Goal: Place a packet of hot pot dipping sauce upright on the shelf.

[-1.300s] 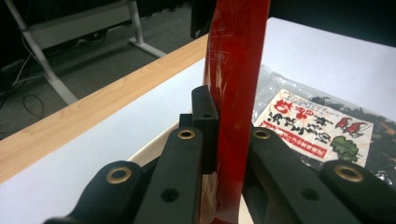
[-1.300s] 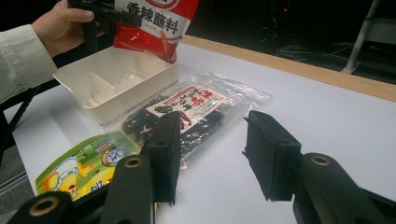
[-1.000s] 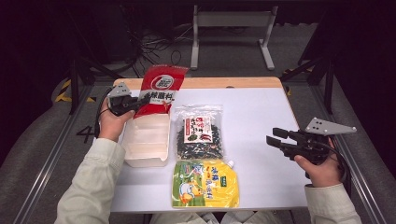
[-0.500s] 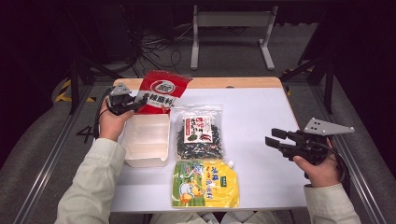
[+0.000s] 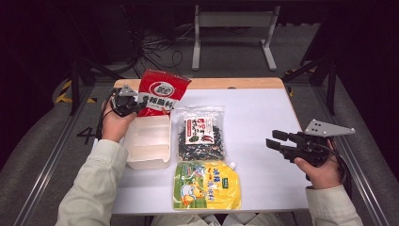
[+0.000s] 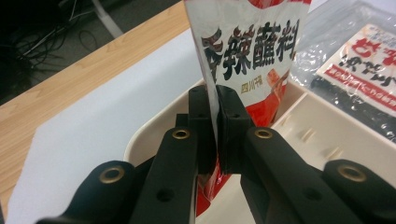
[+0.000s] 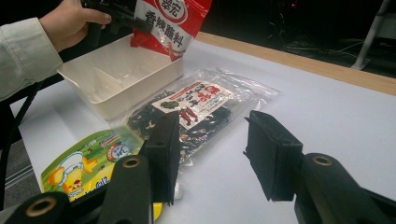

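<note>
Red pouch, seemingly printed "辣蘸料", pinched by left hand-held gripper; right hand-held gripper spread.

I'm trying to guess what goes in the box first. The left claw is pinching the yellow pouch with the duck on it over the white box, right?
Not quite. The left claw is pinching the red packet over the white box, as the left gripper view shows. The yellow pouch lies flat on the table.
</note>
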`<state>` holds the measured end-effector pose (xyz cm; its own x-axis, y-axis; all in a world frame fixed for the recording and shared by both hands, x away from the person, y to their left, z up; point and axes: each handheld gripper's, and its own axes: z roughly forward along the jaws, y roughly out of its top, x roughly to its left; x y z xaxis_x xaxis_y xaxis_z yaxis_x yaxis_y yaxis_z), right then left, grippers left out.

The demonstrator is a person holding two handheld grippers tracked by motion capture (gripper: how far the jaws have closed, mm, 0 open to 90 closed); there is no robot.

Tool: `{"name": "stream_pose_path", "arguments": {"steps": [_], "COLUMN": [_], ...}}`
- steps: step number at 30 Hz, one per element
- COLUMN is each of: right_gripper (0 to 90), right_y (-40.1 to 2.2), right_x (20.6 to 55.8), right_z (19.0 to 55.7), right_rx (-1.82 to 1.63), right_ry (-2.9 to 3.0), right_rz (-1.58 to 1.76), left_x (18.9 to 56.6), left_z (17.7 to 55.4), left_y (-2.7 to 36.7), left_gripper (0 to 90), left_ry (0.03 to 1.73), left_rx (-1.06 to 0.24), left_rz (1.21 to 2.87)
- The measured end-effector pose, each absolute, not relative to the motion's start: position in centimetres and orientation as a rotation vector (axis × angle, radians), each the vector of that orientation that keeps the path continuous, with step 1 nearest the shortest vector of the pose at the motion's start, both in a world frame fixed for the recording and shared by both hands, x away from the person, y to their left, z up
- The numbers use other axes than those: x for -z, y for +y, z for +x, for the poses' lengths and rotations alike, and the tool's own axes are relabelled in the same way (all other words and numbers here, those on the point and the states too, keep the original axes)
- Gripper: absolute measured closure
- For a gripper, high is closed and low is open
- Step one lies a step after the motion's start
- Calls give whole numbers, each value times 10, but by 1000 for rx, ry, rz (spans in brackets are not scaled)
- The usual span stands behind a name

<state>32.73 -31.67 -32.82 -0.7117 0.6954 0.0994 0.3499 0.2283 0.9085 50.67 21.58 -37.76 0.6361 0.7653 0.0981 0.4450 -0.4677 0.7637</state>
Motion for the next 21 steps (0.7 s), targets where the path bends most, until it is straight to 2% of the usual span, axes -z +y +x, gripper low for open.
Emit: {"name": "stream_pose_path", "arguments": {"steps": [11, 14, 21], "right_gripper": [540, 540, 539], "right_y": [-316, -315, -315], "right_x": [328, 328, 330], "right_z": [327, 327, 328], "right_rx": [-1479, -1479, -1478], "right_ry": [2186, 2187, 2191], "right_rz": [965, 966, 967], "left_x": [384, 394, 396], "left_z": [511, 514, 515], "left_y": [210, 204, 203], "left_gripper": [863, 860, 859], "left_ry": [999, 1023, 1030], "left_rx": [-563, -571, -552], "left_rz": [2183, 2274, 2304]}}
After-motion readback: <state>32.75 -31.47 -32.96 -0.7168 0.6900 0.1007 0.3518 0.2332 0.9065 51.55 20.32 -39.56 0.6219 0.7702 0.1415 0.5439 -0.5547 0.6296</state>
